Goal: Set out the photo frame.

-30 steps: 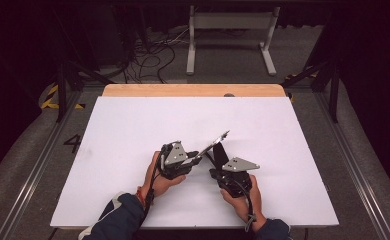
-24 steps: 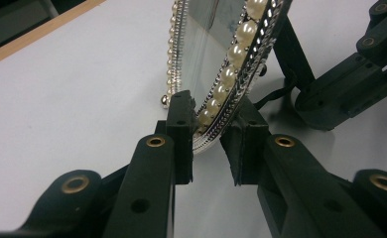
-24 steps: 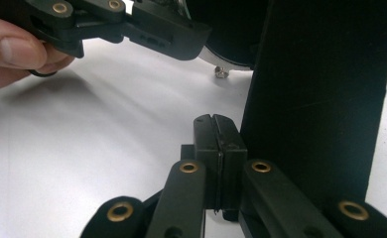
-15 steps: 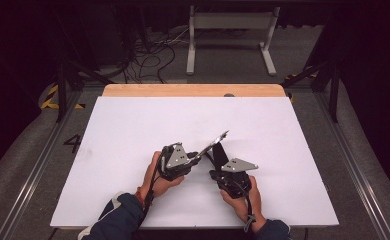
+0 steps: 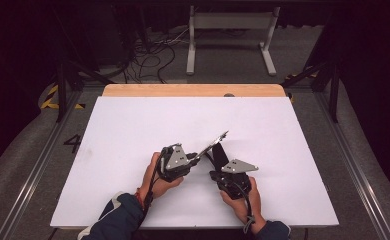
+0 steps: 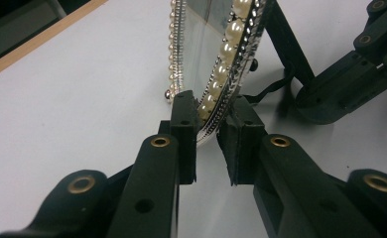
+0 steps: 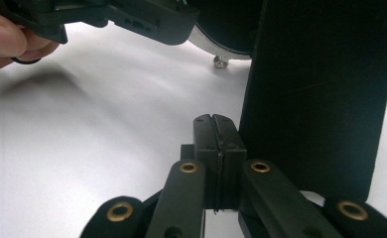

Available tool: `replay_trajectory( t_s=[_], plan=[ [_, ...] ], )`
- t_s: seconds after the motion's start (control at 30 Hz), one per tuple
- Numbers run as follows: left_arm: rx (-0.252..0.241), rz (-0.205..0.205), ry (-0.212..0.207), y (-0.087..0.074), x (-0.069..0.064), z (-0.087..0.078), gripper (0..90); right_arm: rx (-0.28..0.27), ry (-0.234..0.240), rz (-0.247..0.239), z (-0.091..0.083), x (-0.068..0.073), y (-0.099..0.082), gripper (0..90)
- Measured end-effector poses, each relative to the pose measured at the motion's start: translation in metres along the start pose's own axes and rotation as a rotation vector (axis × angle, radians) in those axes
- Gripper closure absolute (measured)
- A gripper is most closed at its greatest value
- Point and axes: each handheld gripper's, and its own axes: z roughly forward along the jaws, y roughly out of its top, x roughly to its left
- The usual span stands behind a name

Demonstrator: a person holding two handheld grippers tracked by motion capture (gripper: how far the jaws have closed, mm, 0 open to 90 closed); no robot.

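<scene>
Near the middle of the white table [image 5: 133,130], the pearl-rimmed mirror [image 6: 216,59] is clamped at its lower edge by the left gripper [image 6: 209,124], whose jaws have just been closing onto it. Just right, the right gripper [image 7: 215,130], jaws together, rests beside the black back stand [image 7: 320,89]; propping seems next.

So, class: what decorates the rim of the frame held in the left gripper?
A row of cream-white pearls beside silver beading edges the frame, clearest in the left gripper view.
</scene>
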Motion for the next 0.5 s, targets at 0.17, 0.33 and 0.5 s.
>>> replay_trajectory(
  t_s=[0.17, 0.33, 0.5],
  plan=[
    [0.004, 0.008, 0.003, 0.0008, -0.0011, -0.0001, 78.1, 0.002, -0.004, 0.001, -0.0009, 0.0005, -0.0009, 90.0],
    [0.017, 0.02, 0.009, 0.0027, -0.0037, -0.0004, 78.2, 0.0, -0.018, 0.005, -0.0016, -0.0015, -0.0032, 90.0],
    [0.026, 0.041, 0.019, 0.0039, -0.0095, -0.0023, 78.2, 0.006, -0.009, 0.014, -0.0032, -0.0057, -0.0052, 90.0]
  ],
)
